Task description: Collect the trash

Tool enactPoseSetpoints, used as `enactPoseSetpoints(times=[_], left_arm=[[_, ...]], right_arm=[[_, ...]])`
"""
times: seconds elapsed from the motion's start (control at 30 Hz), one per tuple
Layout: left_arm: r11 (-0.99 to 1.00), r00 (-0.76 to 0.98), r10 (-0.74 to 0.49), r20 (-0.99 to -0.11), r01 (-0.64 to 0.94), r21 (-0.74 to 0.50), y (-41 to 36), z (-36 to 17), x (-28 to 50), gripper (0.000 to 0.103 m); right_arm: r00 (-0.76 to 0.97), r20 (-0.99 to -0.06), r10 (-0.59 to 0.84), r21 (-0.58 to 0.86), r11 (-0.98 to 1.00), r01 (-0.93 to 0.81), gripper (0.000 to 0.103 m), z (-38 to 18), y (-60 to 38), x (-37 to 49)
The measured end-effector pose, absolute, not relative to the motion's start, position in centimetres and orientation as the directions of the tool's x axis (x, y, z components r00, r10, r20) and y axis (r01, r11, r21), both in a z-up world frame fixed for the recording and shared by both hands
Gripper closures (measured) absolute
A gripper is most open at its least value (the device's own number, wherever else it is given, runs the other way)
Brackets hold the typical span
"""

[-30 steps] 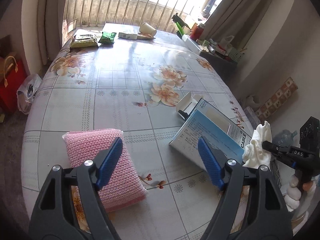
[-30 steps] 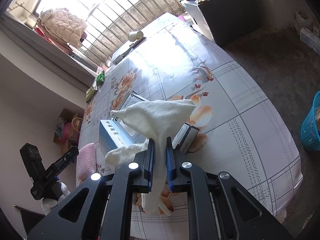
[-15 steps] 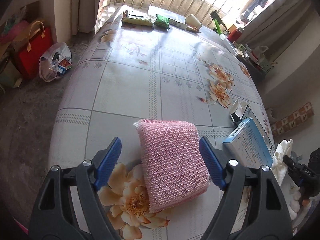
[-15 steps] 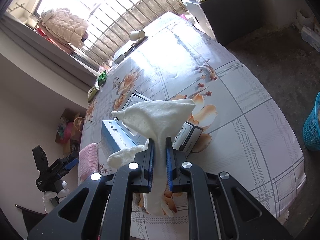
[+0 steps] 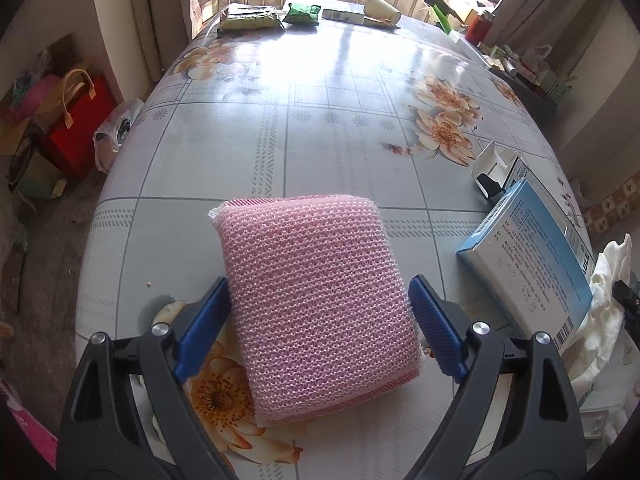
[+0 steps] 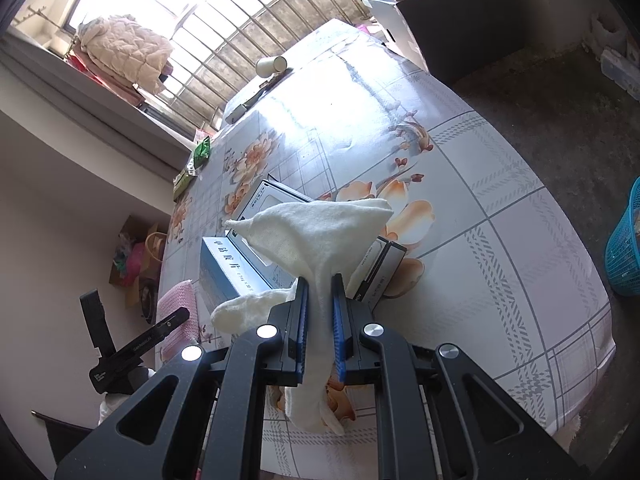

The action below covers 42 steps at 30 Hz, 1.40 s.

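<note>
Taking the pink mesh sponge (image 5: pixel 316 300) as the landmark, the left gripper (image 5: pixel 318 320) stands spread wide around its near end on the flowered table (image 5: pixel 320 128), a blue pad just beside each flank. To grip well, the jaws should close squarely on the sponge's sides, low enough not to slip off the soft mesh. To the sponge's right lies a blue box (image 5: pixel 528 264). Further right, the right gripper (image 6: pixel 319 332) is clenched on a white cloth (image 6: pixel 316 240), which hangs clear of the table.

Floral-clothed counter (image 5: pixel 328 128) bearing pink scouring sponge (image 5: pixel 316 300), blue cable box (image 5: pixel 528 264), paper cup (image 5: pixel 382 10), snack packets (image 5: pixel 250 18).
</note>
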<state>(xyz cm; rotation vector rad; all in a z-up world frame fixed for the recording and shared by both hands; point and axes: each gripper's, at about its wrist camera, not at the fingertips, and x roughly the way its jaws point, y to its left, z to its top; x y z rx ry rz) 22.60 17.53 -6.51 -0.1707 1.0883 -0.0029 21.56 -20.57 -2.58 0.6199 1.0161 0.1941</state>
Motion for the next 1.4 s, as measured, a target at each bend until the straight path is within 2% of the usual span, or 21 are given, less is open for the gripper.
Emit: enactPoseSetpoints(times=[0.2, 0.57, 0.83, 1.4], left_arm=[[0.997, 0.467, -0.014, -0.884, -0.061, -0.047, 16.6, -6.8, 22.4, 0.018], [0.999, 0.526, 0.016, -0.850, -0.045, -0.009, 16.9, -5.3, 21.2, 0.022], [1.000, 0.580, 0.007, -0.815, -0.025, -0.009, 16.3, -2.6, 19.8, 0.023], [0.991, 0.668, -0.043, -0.743, 0.121, 0.051, 9.7, 2.2, 18.8, 0.023]], right_arm=[[0.526, -0.726, 0.442, 0.572, 0.813, 0.106, 0.091, -2.3, -20.0, 21.7], [0.561, -0.654, 0.508, 0.620, 0.785, 0.013, 0.093, 0.3, -19.7, 21.1], [0.571, -0.608, 0.552, 0.659, 0.752, -0.024, 0.094, 1.4, -20.0, 20.7], [0.594, -0.521, 0.613, 0.738, 0.673, -0.046, 0.095, 2.5, -22.5, 19.3]])
